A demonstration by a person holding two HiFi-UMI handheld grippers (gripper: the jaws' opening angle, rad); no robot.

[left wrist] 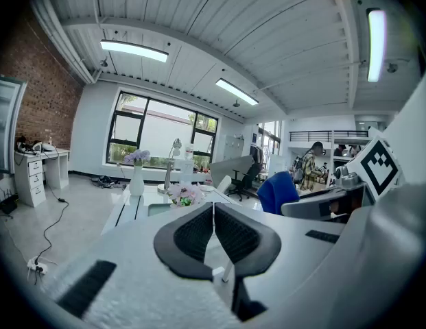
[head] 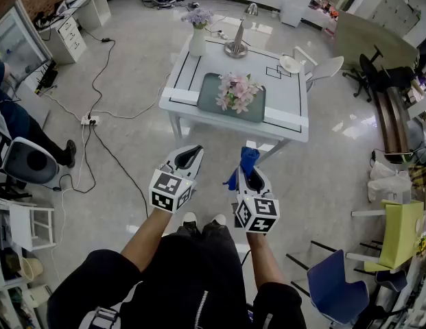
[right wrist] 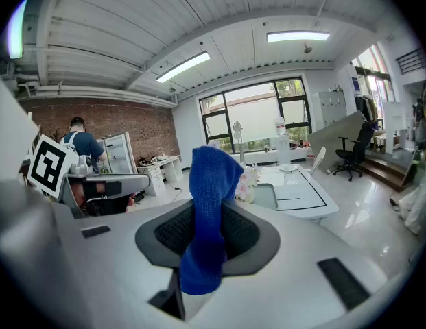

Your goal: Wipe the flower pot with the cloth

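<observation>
Both grippers are held out in front of the person's waist, with the forearms stretched forward and roughly parallel, well short of the white worktop (head: 288, 96). The left gripper (head: 191, 152) is seen with its jaws closed against each other and nothing between them. The right gripper (head: 248, 172) is clamped on a blue cloth (head: 244, 162), which is pinched between the jaws; its top stands above them and its lower end hangs toward the gripper body. The flower pot (head: 236, 92), topped with pink blossoms, is set on a grey-green tray (head: 208, 88) at the worktop's near side, well apart from both grippers. A white vase (head: 197, 41) of purple flowers is placed at the far left corner.
</observation>
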